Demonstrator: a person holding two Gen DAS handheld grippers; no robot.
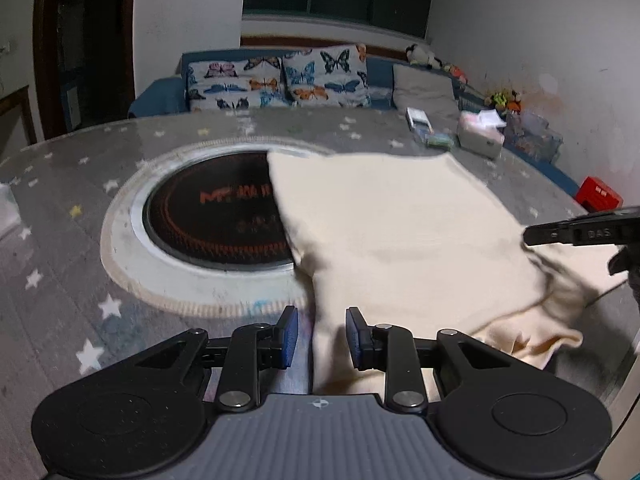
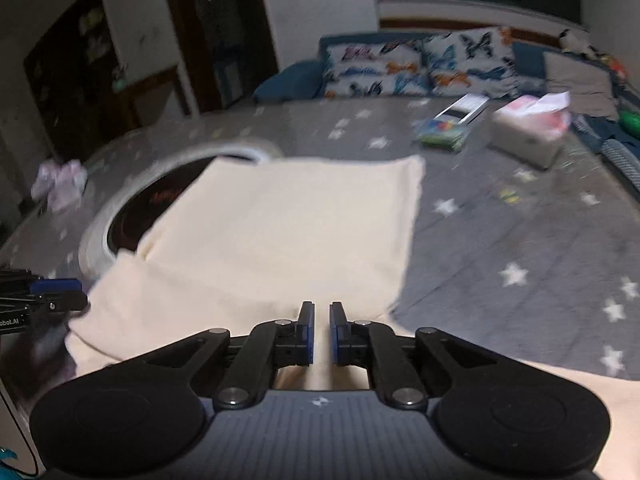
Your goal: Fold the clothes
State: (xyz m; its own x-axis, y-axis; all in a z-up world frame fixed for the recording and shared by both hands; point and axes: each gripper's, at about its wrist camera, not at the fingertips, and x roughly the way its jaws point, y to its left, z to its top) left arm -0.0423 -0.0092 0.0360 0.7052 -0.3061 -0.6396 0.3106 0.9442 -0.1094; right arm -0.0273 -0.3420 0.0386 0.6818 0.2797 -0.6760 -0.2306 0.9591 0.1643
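Left wrist: my left gripper (image 1: 322, 336) spread at cream cloth (image 1: 400, 240) edge; right gripper (image 2: 322, 332) nearly closed, pinch unclear.

Cream cloth (image 2: 280, 232) hides part of the round burner (image 1: 216, 220); its lettering unreadable. Cloth's near edge lost under the right gripper (image 2: 321, 332). Far packets (image 2: 442, 130) blurred.

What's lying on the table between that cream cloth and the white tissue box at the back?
Mostly bare star-patterned tablecloth. In the right wrist view, a small green packet sits between the cream cloth and the tissue box.
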